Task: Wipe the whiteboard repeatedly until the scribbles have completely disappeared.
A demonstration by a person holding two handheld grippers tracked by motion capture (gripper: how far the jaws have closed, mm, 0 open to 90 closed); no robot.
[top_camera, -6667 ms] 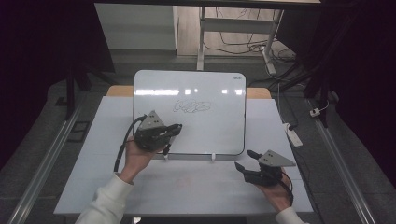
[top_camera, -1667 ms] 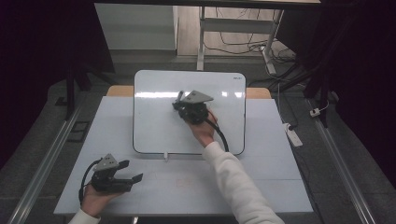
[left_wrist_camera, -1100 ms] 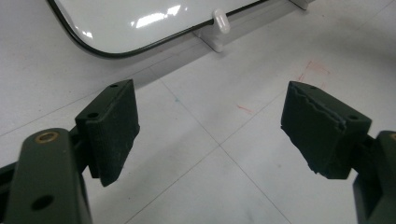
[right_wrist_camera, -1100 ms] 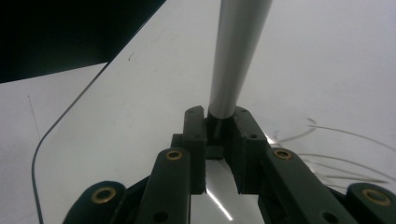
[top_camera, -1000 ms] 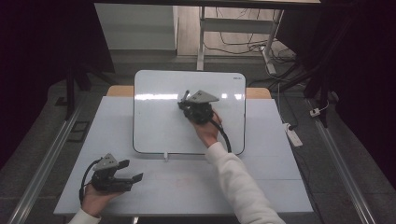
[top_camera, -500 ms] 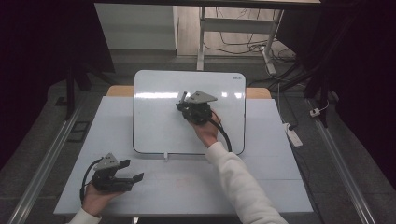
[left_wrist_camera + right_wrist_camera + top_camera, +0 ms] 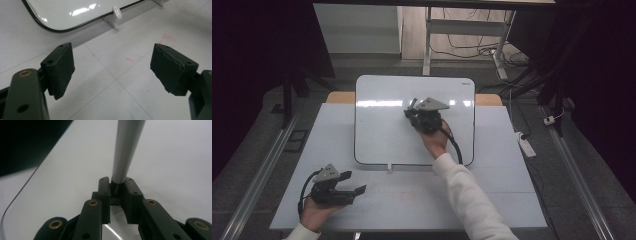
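Note:
A whiteboard lies on the white table. My right gripper hovers over the board's middle with its jaws pointing to the far left. In the right gripper view, the right gripper is shut on a small dark object that I cannot identify, just above the glossy whiteboard. My left gripper rests at the table's near left corner. In the left gripper view, the left gripper stands open with bare table between its jaws and the whiteboard lying ahead.
A small white clip sits at the board's near edge. Faint red marks show on the table. On the floor lie a power strip at the right and cables behind a desk leg.
Several seconds ago the left gripper was at the board, which bore a scribble, and the right was near the table's front right. Over the last second the right gripper shifted only slightly; the left stayed.

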